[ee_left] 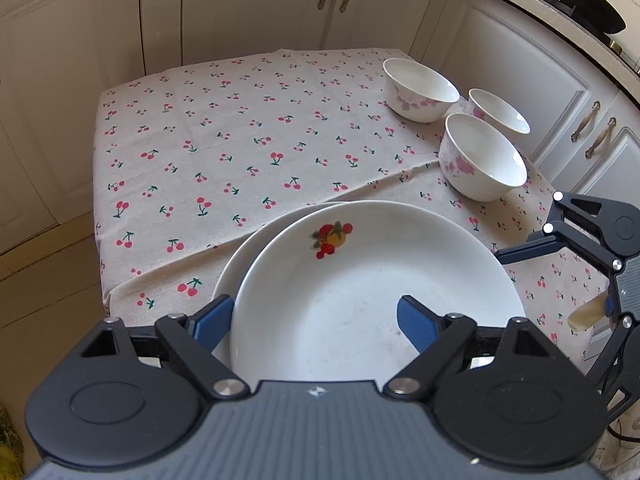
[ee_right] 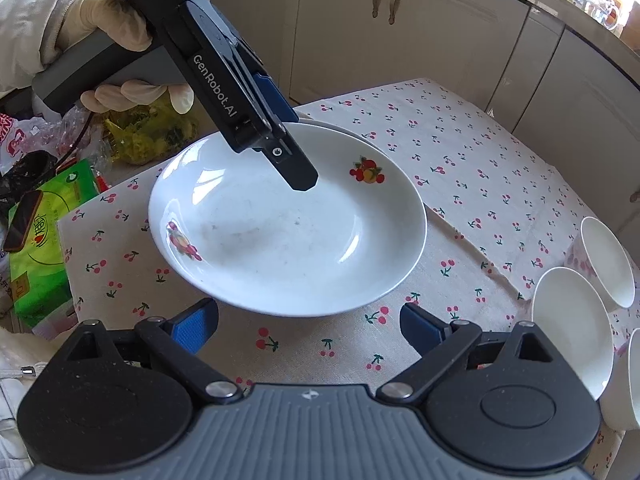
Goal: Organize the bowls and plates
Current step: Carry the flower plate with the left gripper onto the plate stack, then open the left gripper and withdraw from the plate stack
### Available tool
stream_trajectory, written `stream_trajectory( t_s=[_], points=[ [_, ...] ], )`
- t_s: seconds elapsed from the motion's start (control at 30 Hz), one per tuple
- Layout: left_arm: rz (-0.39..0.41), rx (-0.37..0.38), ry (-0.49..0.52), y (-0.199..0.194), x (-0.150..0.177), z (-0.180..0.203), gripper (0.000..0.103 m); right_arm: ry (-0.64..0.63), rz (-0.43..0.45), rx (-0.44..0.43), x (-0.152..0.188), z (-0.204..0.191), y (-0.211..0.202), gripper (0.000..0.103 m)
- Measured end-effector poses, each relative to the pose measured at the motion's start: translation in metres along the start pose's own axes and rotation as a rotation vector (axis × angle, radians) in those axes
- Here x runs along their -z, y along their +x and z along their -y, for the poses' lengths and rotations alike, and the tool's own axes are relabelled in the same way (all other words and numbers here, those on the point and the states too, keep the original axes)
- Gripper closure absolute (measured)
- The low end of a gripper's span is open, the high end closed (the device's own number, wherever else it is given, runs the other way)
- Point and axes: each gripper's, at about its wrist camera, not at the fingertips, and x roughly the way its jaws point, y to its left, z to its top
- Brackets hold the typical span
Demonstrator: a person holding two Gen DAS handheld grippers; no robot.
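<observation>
- A glossy white ceramic plate, round and shallow with small fruit prints on its inner slope, is sitting on a second plate of the same kind; only a thin crescent of the lower one is showing
- Both are resting on a matte, creased tablecloth printed with red cherries
- The left gripper is standing released, its jaws about half spread and straddling the upper plate's rim: one ribbed blue pad is hanging outside the rim over the lower plate's crescent, the other over the upper plate's basin
- Neither pad is pressing on the rim, so nothing is being gripped
- A hand in a pale glove is holding that gripper's grey handle
- The right gripper is also standing released, jaws wide with only cloth between them; the plate's rim is lying just ahead of its fingertips, not touching them
- Three deep, smooth white bowls with pink blossom prints are standing upright ahead and to the right of the left jaws: a near bowl, a far bowl and a third bowl just beside them
</observation>
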Motion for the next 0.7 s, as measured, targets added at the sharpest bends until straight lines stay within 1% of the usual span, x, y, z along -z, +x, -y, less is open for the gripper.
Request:
stream_trajectory(
  t_s=[0.3, 0.47, 0.53, 0.63, 0.7],
  points=[
    [0.025, -0.014, 0.002, -0.005, 0.001, -0.001, 0.015, 0.095, 0.096, 0.061, 0.013, 0.003, -0.022, 0.004],
    [0.040, -0.004, -0.003, -0.007, 0.003, -0.003, 0.015, 0.142, 0.149, 0.081, 0.014, 0.001, -0.032, 0.004],
    [0.047, -0.015, -0.002, -0.009, 0.004, -0.003, 0.015, 0.164, 0.170, 0.089, 0.016, 0.000, -0.037, 0.004],
    [0.058, -0.054, 0.013, -0.011, 0.004, -0.003, 0.014, 0.181, 0.195, 0.117, 0.020, -0.002, -0.044, 0.004],
    [0.061, -0.039, 0.000, -0.012, 0.005, -0.006, 0.014, 0.196, 0.206, 0.138, 0.023, -0.001, -0.047, 0.004]
  ],
)
